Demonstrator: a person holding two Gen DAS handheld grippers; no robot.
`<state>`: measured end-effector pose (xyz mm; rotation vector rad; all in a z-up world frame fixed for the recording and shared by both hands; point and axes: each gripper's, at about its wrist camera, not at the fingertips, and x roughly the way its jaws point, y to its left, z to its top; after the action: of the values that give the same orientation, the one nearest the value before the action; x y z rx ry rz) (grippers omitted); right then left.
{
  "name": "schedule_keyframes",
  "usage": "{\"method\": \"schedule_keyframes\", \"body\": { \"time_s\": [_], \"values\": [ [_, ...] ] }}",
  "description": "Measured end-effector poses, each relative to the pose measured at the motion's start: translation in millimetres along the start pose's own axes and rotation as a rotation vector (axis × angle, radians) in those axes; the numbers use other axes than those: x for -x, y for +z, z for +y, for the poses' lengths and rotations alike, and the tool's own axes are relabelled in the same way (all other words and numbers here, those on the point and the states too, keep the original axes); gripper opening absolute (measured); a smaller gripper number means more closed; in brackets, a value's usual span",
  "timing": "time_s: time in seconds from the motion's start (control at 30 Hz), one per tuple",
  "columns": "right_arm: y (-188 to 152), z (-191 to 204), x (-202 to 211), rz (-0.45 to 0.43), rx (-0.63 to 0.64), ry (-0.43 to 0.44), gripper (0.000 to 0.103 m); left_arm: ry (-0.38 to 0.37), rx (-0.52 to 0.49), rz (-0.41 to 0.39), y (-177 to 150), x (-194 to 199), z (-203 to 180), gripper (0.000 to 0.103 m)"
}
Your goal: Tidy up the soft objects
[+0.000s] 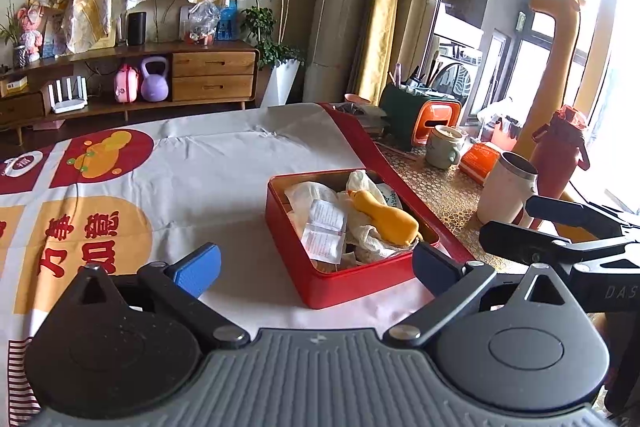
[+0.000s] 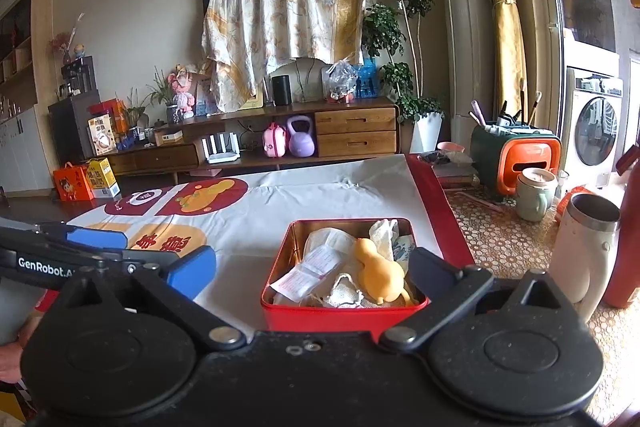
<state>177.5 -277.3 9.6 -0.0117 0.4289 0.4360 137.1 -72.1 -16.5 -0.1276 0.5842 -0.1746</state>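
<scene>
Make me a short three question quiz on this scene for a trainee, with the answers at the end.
1. True or false: the yellow gourd toy lies inside the red tin.
2. What is the left tool holding? A) a cloth B) nothing C) the tin
3. Which side of the tin is the white mug on in the right wrist view?

Key: 1 true. 2 B; the right tool is open too. 3 Its right.
</scene>
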Motion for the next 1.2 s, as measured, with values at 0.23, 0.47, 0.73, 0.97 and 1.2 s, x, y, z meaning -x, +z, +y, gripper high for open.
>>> {"method": "schedule_keyframes", "body": {
  "time_s": [0.23,0.47,0.73,0.97,1.2],
  "values": [
    [-5.3,-3.3,2.8,0.003,-0.045,-0.011,0.103,0.020,-0.012,-0.016,-5.1,10.3,-1.0,0.103],
    [-8.8,-0.7,4.5,0.008,-0.054,-0.025,0.103,0.046,-0.022,-0.031,-7.5,17.9,-2.0,0.103],
    [-7.7,1.9,4.8,0.002,-0.048,-0.025,0.103,0.040,-0.021,-0.037,-7.9,21.5,-1.2,0.103],
    [-7.7,4.4,5.0,0.002,-0.052,-0.013,0.103,0.040,-0.036,-0.050,-7.5,24.0,-5.7,0.103],
    [-7.7,5.0,5.5,0.004,-0.055,-0.009,0.103,0.034,-0.036,-0.049,-8.2,24.4,-7.6,0.103]
  ]
}}
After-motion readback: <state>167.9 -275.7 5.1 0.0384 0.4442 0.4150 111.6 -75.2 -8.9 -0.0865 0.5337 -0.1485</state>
